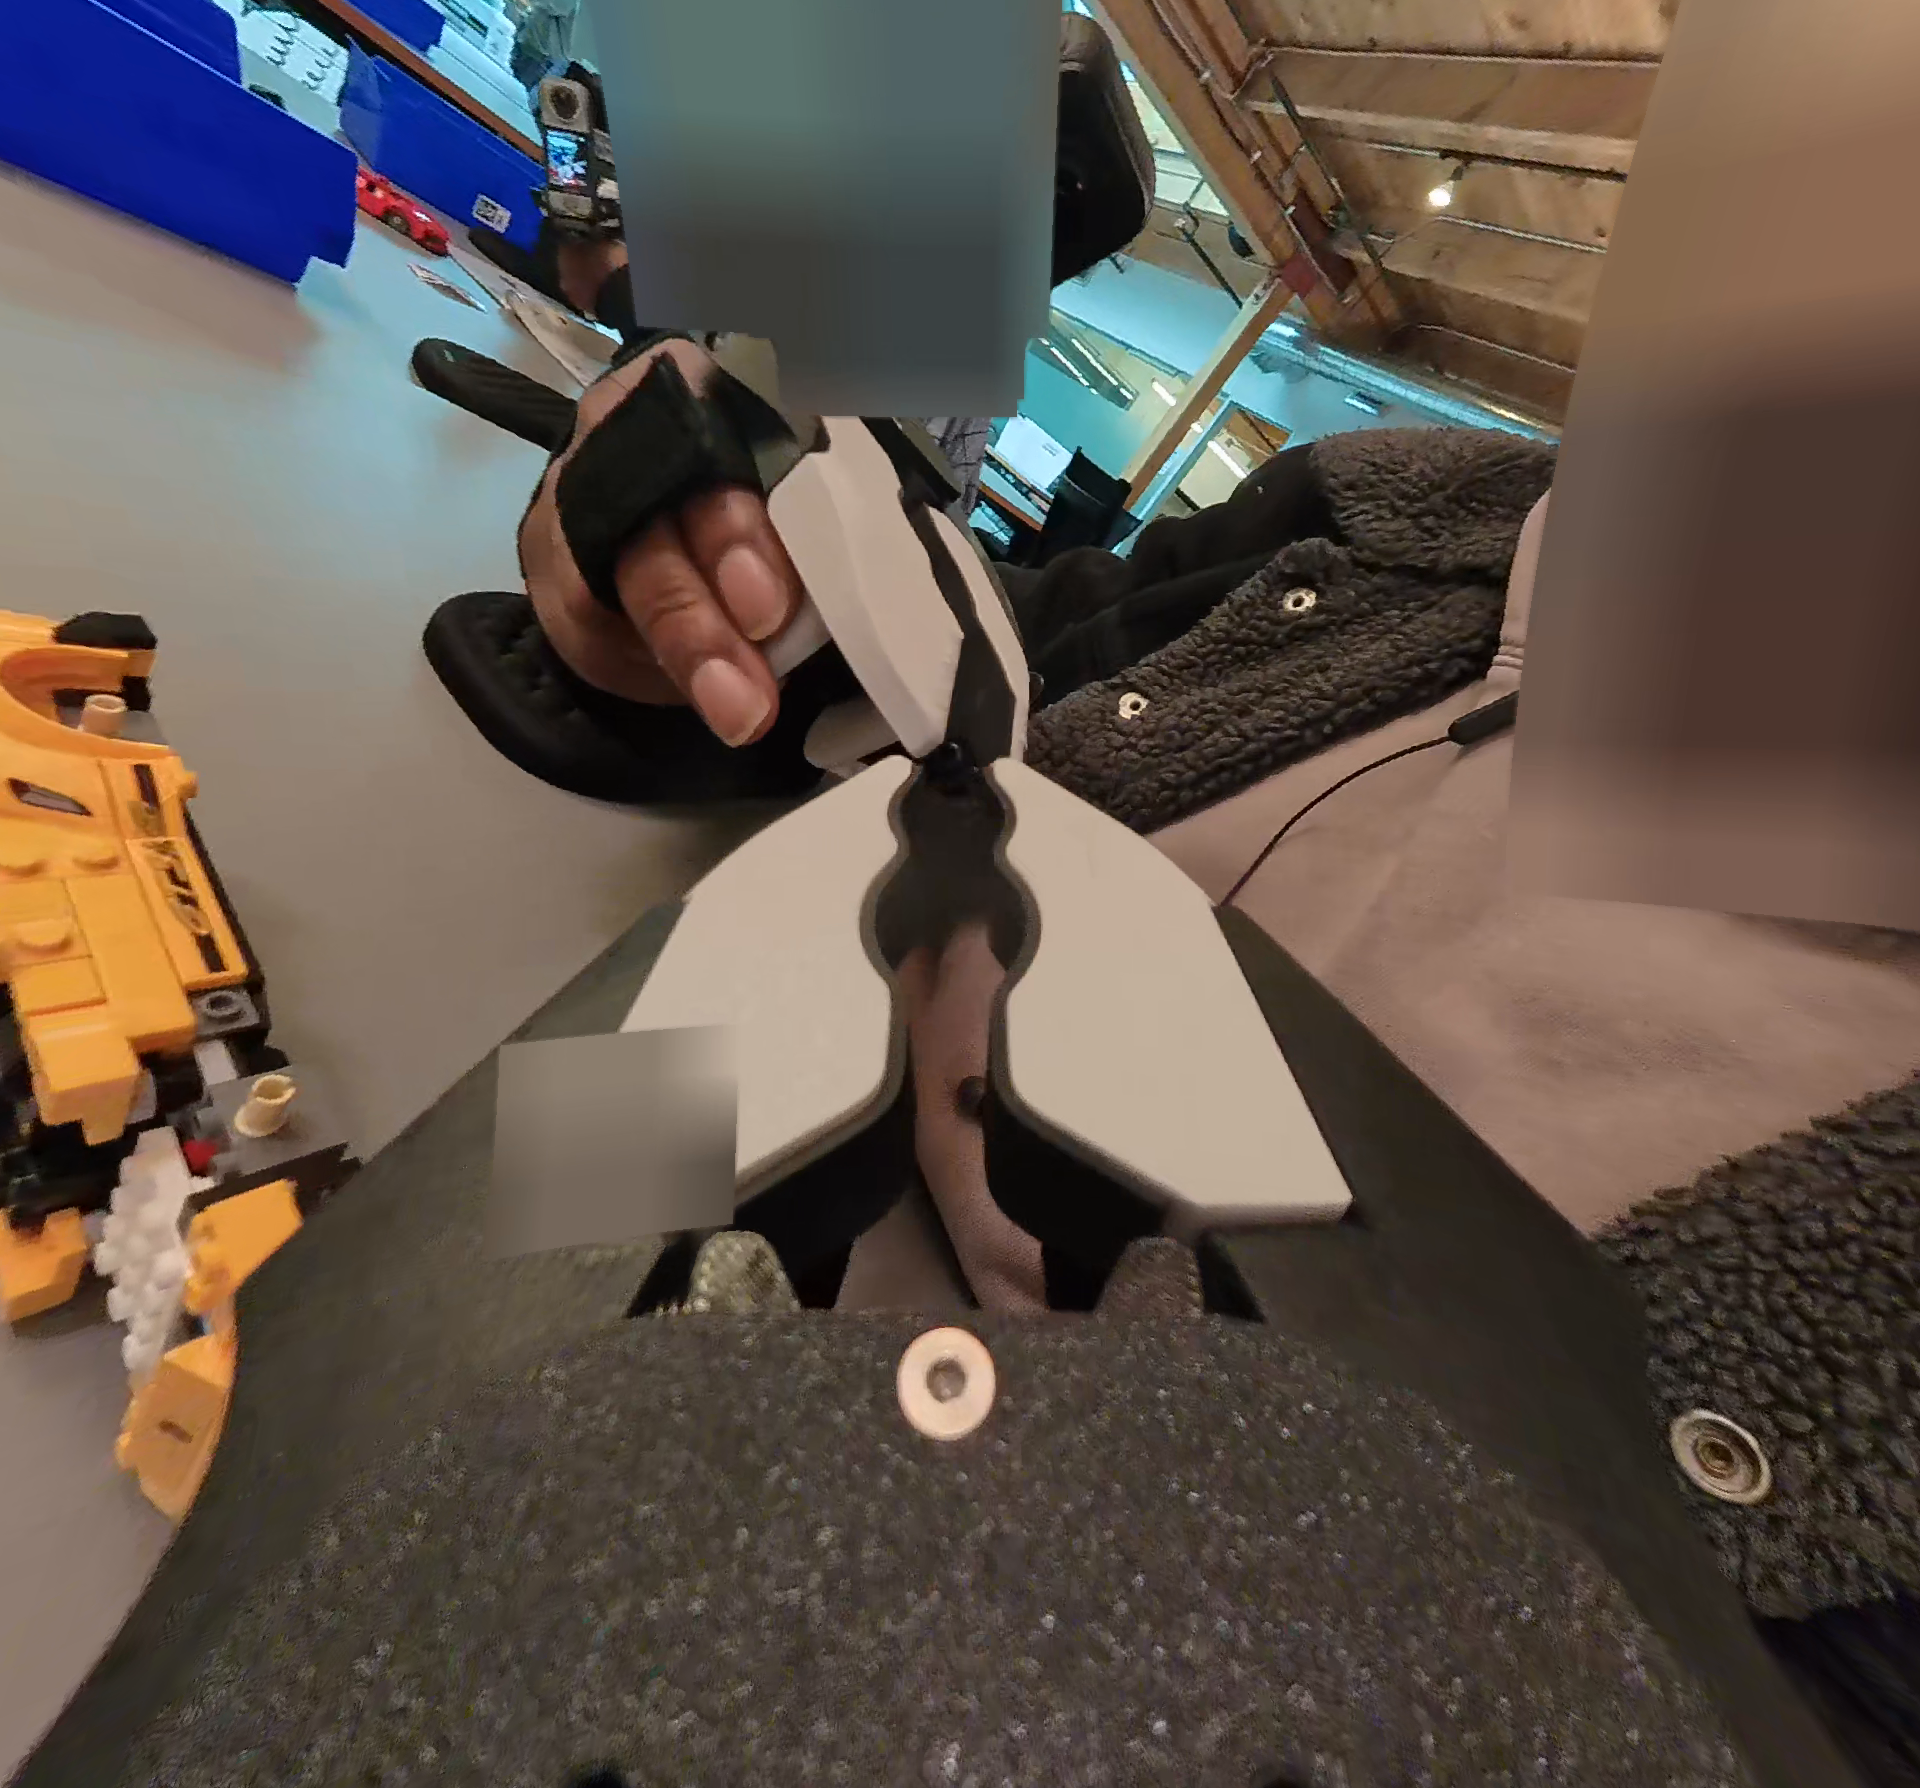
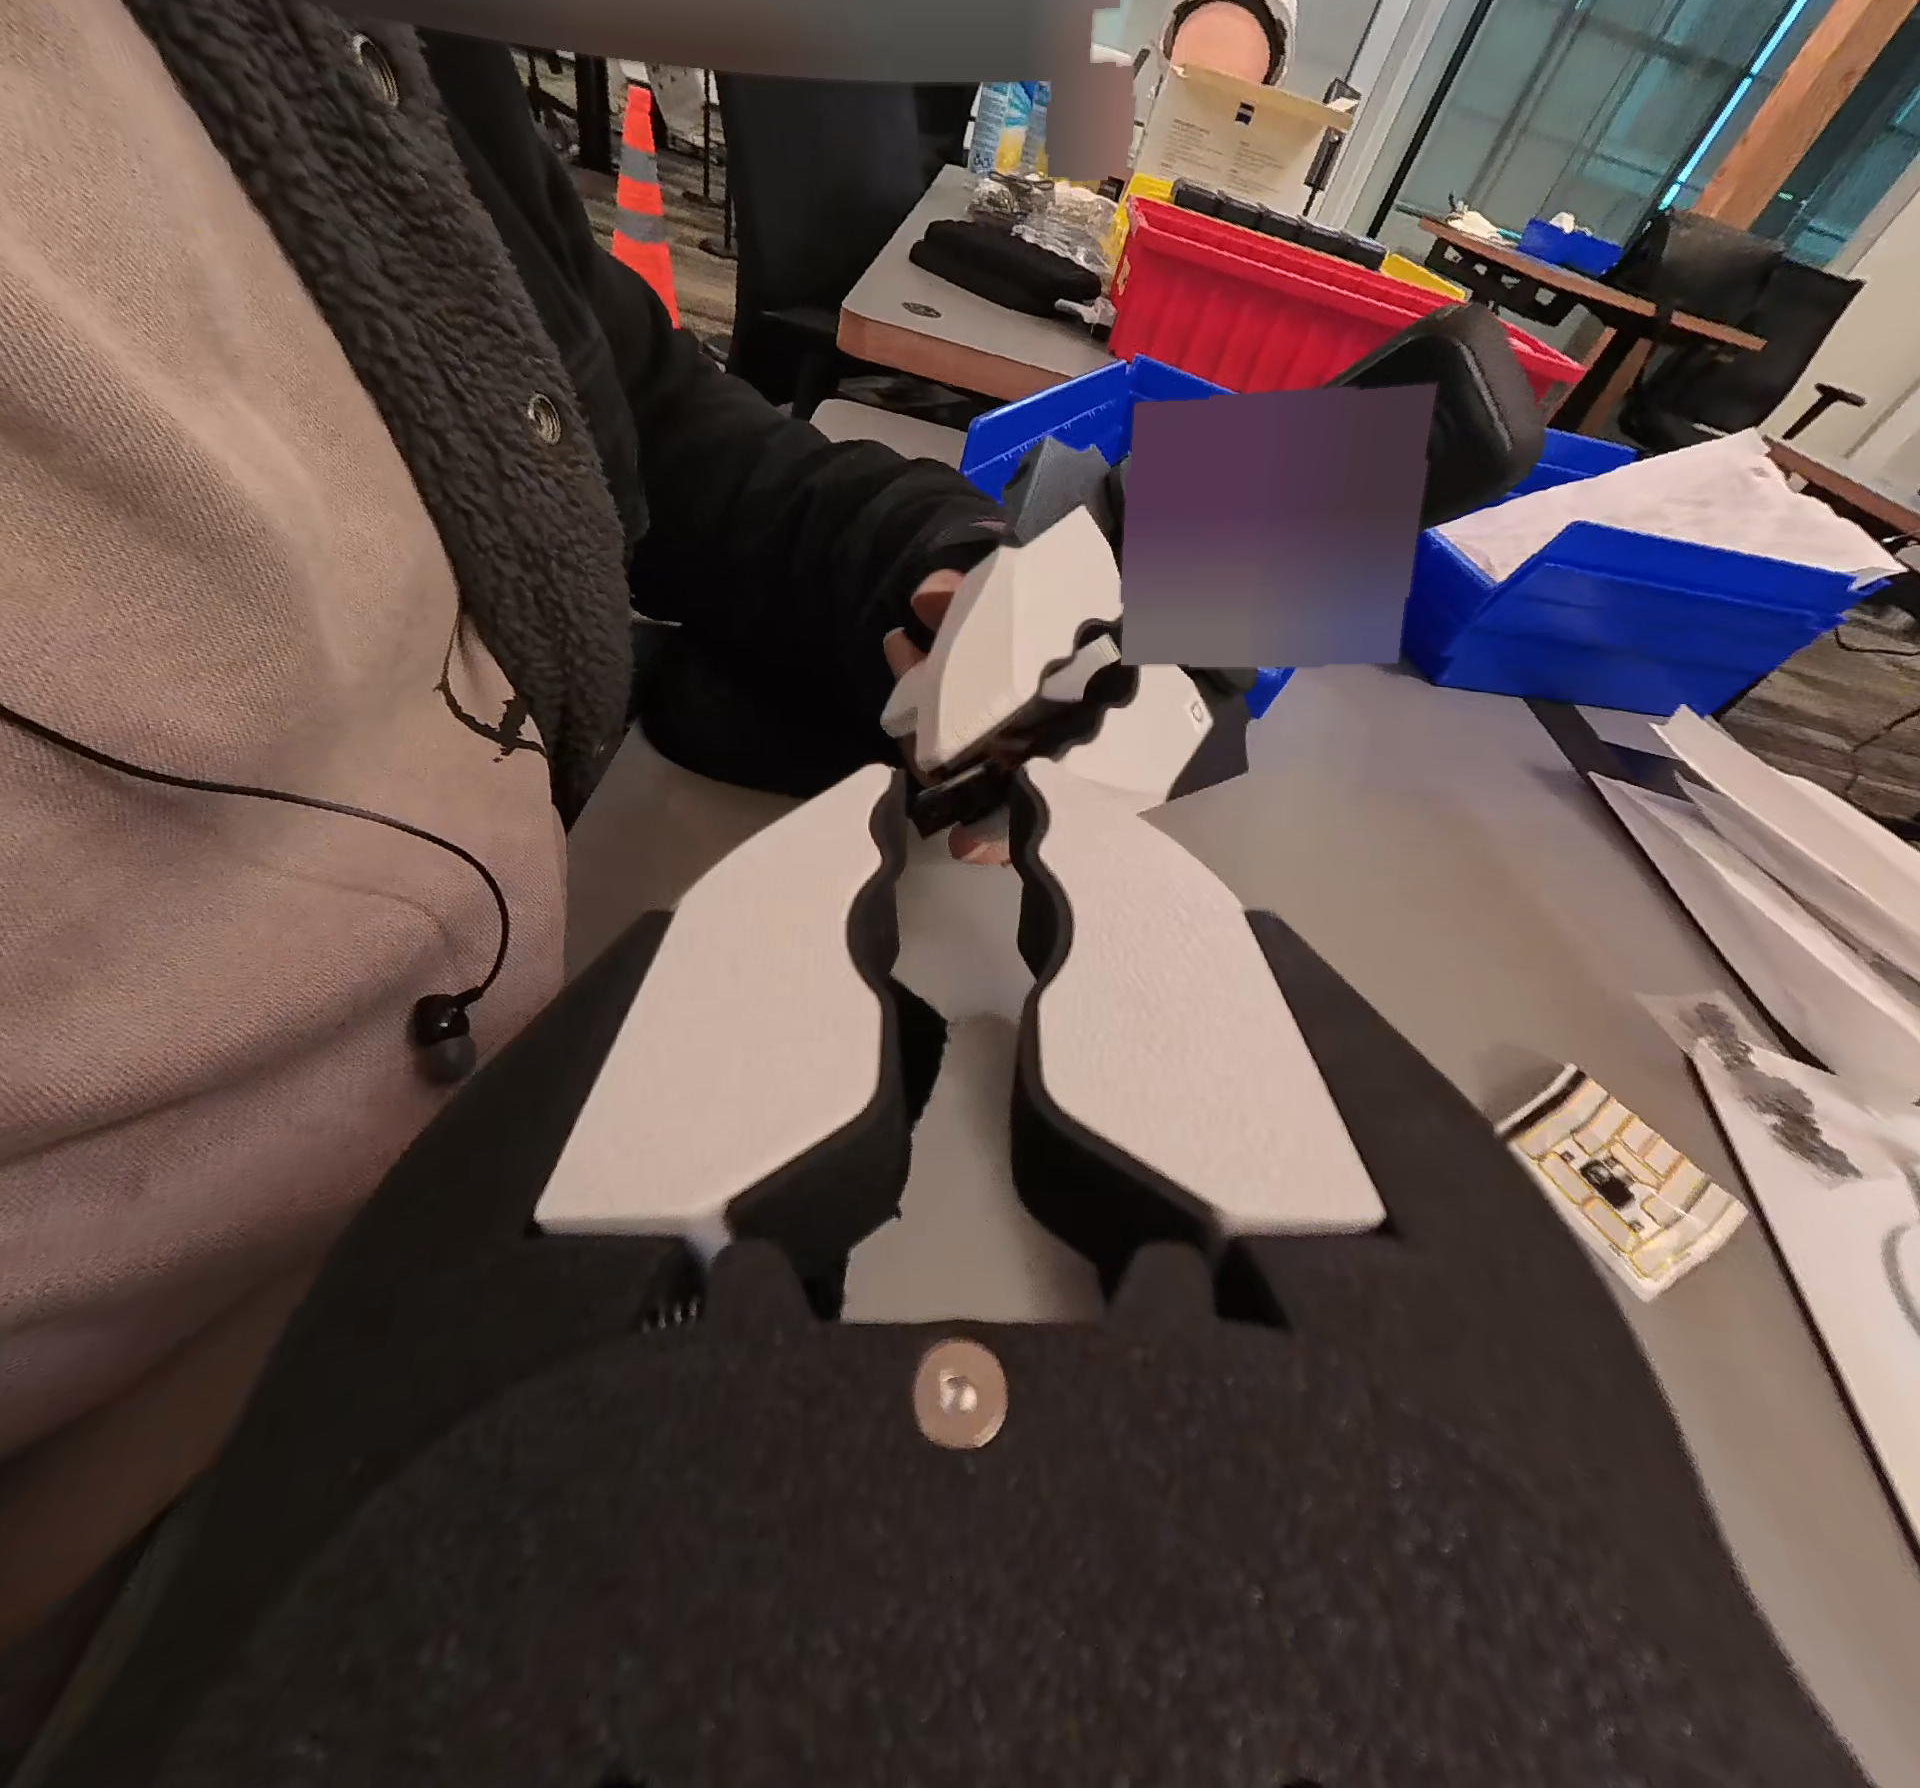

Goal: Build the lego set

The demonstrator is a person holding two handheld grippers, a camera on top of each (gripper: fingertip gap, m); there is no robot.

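The two grippers meet tip to tip above the near edge of the grey table (image 1: 260, 491). The left gripper (image 1: 951, 782) has its fingers pressed together at the tips. A small black piece (image 2: 951, 796) sits at the tips of both grippers. The right gripper (image 2: 956, 803) has its fingers a little apart; I cannot tell if it pinches the piece. The yellow lego car (image 1: 104, 959) lies at the table's left side, apart from both grippers.

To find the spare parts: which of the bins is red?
The red bin on the far table; the nearer bins are blue.
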